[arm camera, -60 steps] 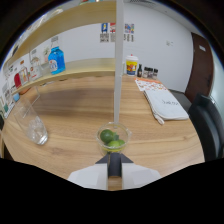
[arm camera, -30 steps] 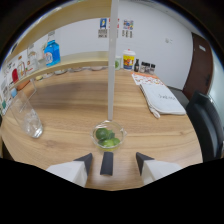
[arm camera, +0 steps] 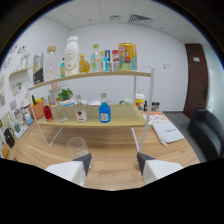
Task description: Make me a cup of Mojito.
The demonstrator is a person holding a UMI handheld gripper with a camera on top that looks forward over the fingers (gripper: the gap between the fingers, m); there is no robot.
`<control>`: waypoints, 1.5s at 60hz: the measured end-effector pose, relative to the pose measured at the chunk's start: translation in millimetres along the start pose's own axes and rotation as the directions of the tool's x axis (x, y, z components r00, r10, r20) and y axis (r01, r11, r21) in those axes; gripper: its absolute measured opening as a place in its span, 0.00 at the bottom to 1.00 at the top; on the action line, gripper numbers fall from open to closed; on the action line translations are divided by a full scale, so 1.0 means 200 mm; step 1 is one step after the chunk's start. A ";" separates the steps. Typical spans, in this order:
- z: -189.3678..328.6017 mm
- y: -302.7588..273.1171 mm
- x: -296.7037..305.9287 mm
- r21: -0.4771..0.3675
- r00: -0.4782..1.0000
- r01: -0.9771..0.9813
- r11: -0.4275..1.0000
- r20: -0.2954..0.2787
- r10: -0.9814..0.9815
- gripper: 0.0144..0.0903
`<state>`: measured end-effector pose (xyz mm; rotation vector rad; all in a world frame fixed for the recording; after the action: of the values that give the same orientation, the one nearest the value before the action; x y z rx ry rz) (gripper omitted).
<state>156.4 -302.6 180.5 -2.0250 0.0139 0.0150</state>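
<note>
Tongs (arm camera: pixel 114 162) apart, nothing between them, raised above the wooden bench (arm camera: pixel 115 150). Empty glass (arm camera: pixel 77 146) stands on the bench just ahead of the left finger. Beyond it, a two-tier shelf (arm camera: pixel 95 116) carries bottles, including a blue bottle (arm camera: pixel 104 112) on the lower tier.

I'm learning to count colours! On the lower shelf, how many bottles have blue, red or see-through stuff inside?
Blue bottle: 1
Red bottle: 1
See-through bottle with red label: 1
Total: 3
</note>
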 end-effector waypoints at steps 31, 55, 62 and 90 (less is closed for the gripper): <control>0.00 0.11 -0.59 -0.017 0.997 -0.018 1.000 0.070 0.019 0.95; 0.54 -0.47 -0.62 0.081 0.998 0.025 0.996 0.055 -0.029 0.94; 0.71 -0.47 -0.62 0.040 0.998 0.026 0.999 0.058 -0.028 0.88; 0.89 -0.43 -0.61 -0.002 0.997 0.027 1.000 0.068 -0.027 0.28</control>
<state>35.8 -105.4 181.6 -2.0268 -0.0562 0.0664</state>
